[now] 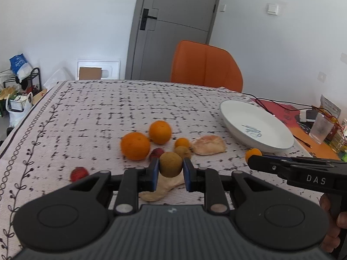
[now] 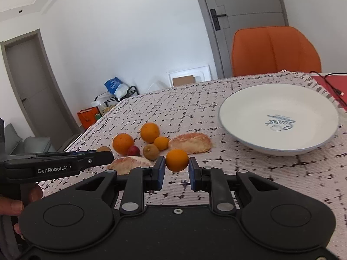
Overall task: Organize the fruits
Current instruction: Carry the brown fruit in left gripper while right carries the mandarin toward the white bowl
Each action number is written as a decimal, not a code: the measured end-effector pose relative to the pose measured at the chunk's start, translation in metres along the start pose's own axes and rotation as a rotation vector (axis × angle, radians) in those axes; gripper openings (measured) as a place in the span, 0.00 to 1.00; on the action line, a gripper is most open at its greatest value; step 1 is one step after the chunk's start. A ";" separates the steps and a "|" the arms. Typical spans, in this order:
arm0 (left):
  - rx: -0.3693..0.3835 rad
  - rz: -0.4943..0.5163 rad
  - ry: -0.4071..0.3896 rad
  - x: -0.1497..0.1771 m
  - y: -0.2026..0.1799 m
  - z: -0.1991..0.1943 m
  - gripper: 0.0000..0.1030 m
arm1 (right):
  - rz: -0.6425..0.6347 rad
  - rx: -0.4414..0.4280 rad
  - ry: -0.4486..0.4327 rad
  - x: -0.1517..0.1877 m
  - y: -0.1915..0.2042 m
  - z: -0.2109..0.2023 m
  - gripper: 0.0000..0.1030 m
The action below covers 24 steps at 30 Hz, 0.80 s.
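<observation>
I have a fruit in each tool. The left tool [image 1: 170, 174] is closed on a kiwi [image 1: 171, 164], pads pressed on both its sides, and the fruit sits clear of the cloth. The right tool [image 2: 176, 172] is clamped on a small orange [image 2: 177, 160], also lifted off the bench [image 2: 271, 173]. In the left view I see that same orange at the tip of the right tool, just short of the plate's near rim.

The plate [image 2: 238, 130] is white, with blue script inside, and it holds nothing so far. By my reading it is where the fruit belongs, so no piece has been sorted; I am at the first carry.

Left on the cloth, in a loose cluster to the left of the plate: two large oranges [image 1: 135, 145] side by side, a small orange [image 1: 182, 143] with a second kiwi [image 1: 182, 151] just in front of it, a red fruit [image 1: 156, 152] tucked against the nearer large orange, and another red fruit [image 1: 79, 173] apart at the left. Two pale peeled citrus pieces lie there too, one [image 1: 208, 144] beside the small orange, the other [image 1: 161, 191] under my left tool.

I judge the right tool has the shorter way to the plate; the left must cross over the cluster. Both fruits are round, so I would set them down low in the dish, not drop them
</observation>
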State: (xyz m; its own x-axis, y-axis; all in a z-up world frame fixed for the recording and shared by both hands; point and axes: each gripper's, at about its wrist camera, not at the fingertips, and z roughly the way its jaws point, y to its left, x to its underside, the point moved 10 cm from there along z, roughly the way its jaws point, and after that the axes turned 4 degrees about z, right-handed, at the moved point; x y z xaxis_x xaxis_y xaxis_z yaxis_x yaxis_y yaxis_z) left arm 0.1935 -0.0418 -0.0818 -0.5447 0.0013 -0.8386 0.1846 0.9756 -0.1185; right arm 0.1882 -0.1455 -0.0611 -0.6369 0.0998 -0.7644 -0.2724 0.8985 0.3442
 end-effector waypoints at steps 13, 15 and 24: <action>0.045 0.054 -0.005 -0.011 -0.039 0.012 0.22 | 0.035 0.044 -0.059 -0.009 -0.031 -0.023 0.21; 0.053 0.062 -0.005 -0.014 -0.045 0.015 0.22 | 0.041 0.051 -0.068 -0.010 -0.037 -0.026 0.21; 0.075 0.090 -0.001 -0.023 -0.068 0.029 0.22 | 0.088 0.065 -0.104 -0.017 -0.063 -0.034 0.21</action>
State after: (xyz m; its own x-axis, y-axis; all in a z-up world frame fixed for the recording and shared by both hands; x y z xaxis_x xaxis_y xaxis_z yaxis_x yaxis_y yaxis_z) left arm 0.2174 -0.1143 -0.0698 -0.5222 0.0874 -0.8484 0.2936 0.9523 -0.0827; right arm 0.1916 -0.2183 -0.0517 -0.5771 0.2199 -0.7865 -0.1691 0.9100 0.3786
